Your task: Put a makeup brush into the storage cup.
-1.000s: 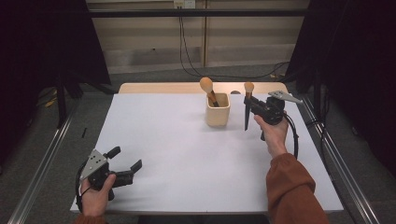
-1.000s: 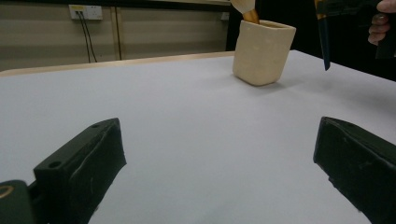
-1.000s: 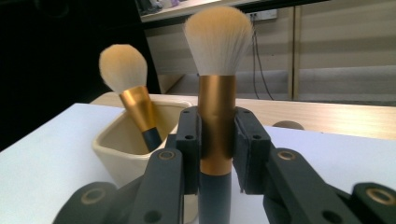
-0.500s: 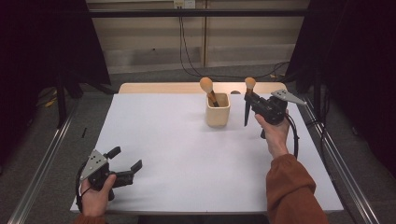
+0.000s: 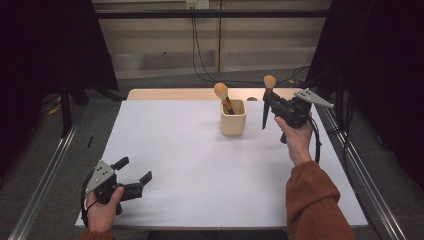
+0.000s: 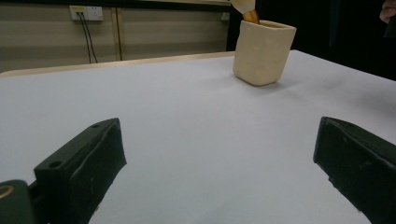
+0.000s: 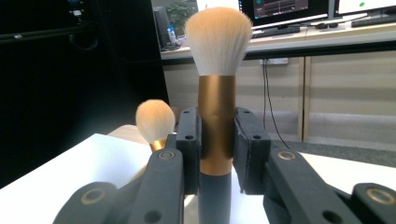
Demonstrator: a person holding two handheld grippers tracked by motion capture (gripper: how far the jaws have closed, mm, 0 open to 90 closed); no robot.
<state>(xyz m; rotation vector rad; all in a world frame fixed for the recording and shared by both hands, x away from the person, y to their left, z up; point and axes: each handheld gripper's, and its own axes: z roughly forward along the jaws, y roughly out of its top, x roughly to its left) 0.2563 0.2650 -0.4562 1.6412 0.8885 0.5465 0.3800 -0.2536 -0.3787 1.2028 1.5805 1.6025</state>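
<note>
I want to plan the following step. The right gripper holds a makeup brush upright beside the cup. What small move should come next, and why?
Probably carry the right gripper a little toward the left, over the cup, then lower. Its jaws are shut on the held makeup brush, upright with bristles up and handle tip clear of the table. The cup already holds another brush and appears to have room. The left gripper rests open, far away.

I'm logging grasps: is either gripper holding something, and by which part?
The right gripper holds a makeup brush upright, jaws clamped on its gold ferrule just below the bristles. The left gripper is open and holds nothing.
</note>
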